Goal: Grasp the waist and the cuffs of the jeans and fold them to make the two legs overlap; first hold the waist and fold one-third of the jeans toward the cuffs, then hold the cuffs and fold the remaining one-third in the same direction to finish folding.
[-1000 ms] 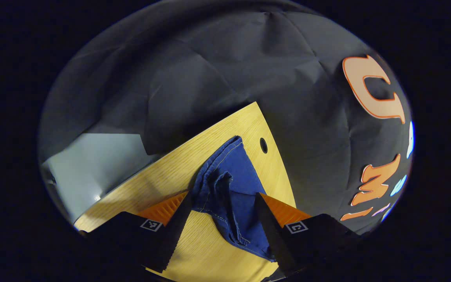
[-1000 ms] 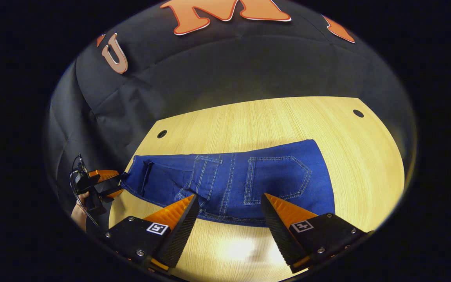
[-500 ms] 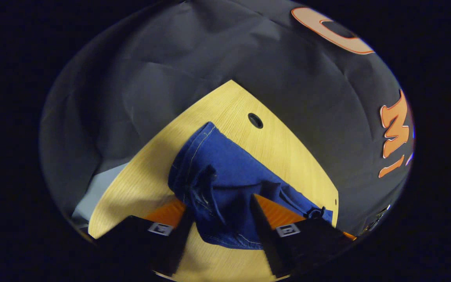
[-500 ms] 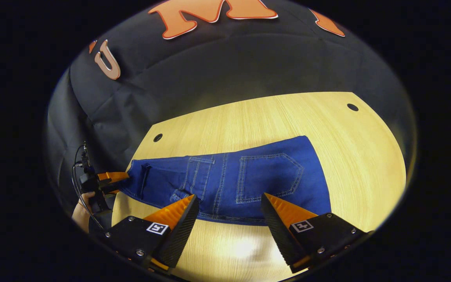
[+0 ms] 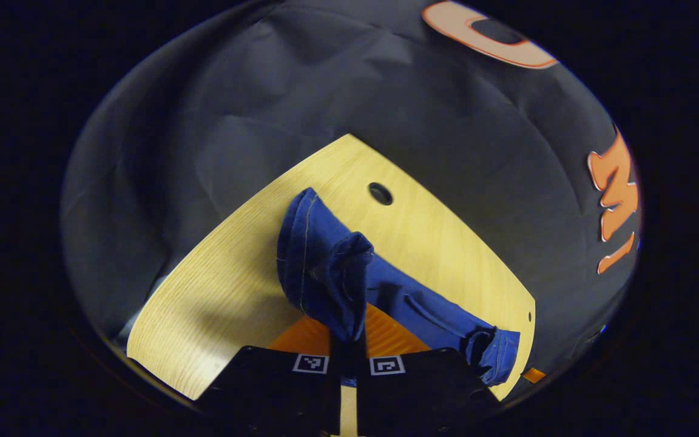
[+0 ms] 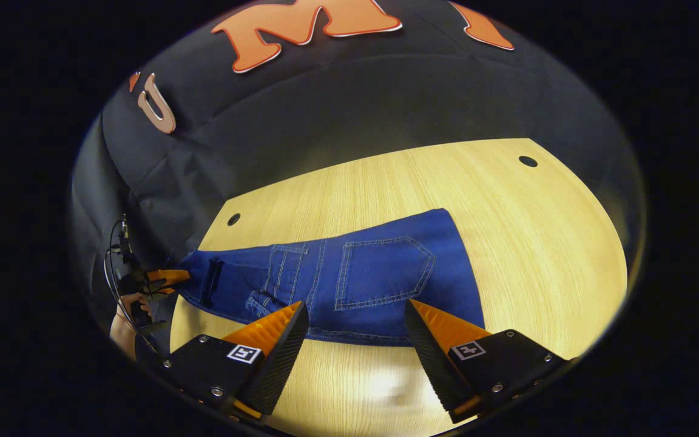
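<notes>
Blue jeans [image 6: 374,279] lie across the wooden table [image 6: 446,182], back pocket facing up. My left gripper [image 5: 346,331] is shut on a bunched edge of the jeans [image 5: 325,261], with cloth rising up between its fingers. In the right gripper view that left gripper [image 6: 164,279] pinches the jeans' left end, beside a belt loop, and a hand [image 6: 125,315] holds it. My right gripper [image 6: 355,305] stands open just above the jeans' near edge, with nothing between its fingers.
The table has small round holes [image 6: 528,161] near its far corners, one of them close to the jeans' held end [image 5: 380,193]. Black cloth wall surrounds the table on the far and left sides. Bare wood lies to the right of the jeans.
My left gripper has gone from open around the cloth to shut on it. In the right gripper view the jeans have shifted to the left. My right gripper has stayed open.
</notes>
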Demonstrator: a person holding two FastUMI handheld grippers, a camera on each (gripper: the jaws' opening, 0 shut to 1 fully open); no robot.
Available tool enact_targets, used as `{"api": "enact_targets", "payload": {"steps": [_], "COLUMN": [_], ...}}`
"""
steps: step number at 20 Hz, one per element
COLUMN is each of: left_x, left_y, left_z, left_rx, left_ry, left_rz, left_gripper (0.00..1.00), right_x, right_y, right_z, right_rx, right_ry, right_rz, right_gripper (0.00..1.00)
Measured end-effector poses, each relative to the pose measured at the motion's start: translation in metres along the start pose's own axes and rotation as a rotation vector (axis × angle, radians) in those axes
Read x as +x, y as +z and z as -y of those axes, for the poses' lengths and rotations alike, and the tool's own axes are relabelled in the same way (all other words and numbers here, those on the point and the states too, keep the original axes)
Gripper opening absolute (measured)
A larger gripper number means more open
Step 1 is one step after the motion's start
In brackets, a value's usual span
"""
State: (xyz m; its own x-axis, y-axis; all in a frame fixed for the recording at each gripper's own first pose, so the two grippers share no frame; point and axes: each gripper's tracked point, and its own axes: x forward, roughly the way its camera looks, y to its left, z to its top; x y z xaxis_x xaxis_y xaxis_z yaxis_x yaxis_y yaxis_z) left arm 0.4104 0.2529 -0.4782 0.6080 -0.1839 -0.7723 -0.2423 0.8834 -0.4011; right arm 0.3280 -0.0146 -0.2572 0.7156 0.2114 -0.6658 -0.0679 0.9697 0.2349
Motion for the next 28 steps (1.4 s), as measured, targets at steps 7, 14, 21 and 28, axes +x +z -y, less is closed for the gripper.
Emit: {"api": "enact_targets", "payload": {"steps": [7,14,21,28], "left_x": [-0.061,-0.100,-0.082,-0.021], "left_y": [0.024,-0.005,-0.096,-0.218], "left_z": [0.128,0.275,0.386,0.426], "left_rx": [0.222,0.320,0.439,0.711], "left_ry": [-0.064,-0.203,-0.260,-0.157], "left_rz": [0.089,0.098,0.009,-0.083], "left_gripper": [0.10,0.10,0.11,0.10], "right_x": [-0.039,-0.096,-0.158,-0.180], "right_y": [0.053,0.102,0.126,0.103], "right_z": [0.043,0.086,0.137,0.203], "right_rx": [0.076,0.009,0.030,0.050], "right_ry": [-0.010,-0.056,-0.039,-0.086], "right_rz": [0.158,0.273,0.346,0.330], "right_gripper": [0.98,0.98,0.98,0.98]}}
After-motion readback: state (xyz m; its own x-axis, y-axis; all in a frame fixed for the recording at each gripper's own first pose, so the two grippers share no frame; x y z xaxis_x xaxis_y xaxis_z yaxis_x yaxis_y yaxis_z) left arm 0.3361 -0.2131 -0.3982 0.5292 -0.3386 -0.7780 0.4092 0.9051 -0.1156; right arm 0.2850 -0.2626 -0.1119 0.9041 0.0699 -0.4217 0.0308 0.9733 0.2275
